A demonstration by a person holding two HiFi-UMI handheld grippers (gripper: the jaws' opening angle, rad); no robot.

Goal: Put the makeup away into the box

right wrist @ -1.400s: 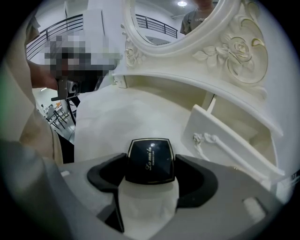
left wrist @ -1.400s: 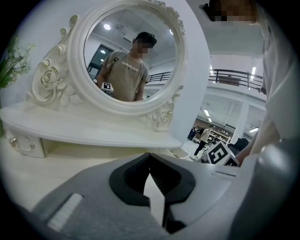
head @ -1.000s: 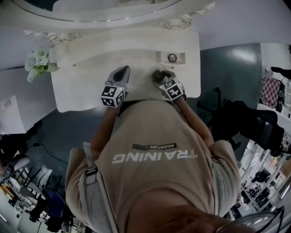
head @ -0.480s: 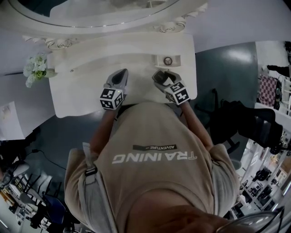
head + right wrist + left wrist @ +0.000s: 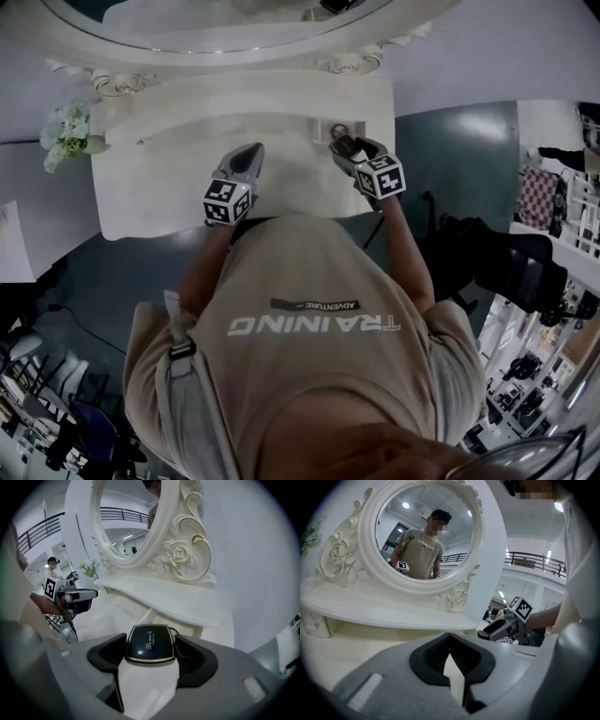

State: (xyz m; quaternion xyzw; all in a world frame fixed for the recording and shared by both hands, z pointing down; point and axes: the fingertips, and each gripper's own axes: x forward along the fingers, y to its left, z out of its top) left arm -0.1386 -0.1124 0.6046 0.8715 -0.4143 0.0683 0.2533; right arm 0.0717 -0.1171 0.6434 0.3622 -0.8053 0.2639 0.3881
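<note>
My right gripper (image 5: 151, 639) is shut on a black compact (image 5: 149, 645) with a gold rim and gold script on its lid. It hovers just over the small cream box (image 5: 330, 129) set at the back right of the white vanity top (image 5: 169, 178). In the head view my right gripper (image 5: 351, 150) covers part of that box, and a round item shows inside. My left gripper (image 5: 246, 161) rests low over the middle of the tabletop, jaws together and nothing in them; from its own camera my left gripper (image 5: 451, 641) shows only a thin sliver of table.
A large oval mirror (image 5: 426, 531) in a carved white frame stands at the back of the vanity. White flowers (image 5: 64, 133) sit at its left end. The table's right edge (image 5: 392, 141) lies close beside the box. Chairs and clutter stand on the floor around.
My right gripper has carried the compact to the right and toward the back, from the table's middle to the box. My left gripper has stayed put.
</note>
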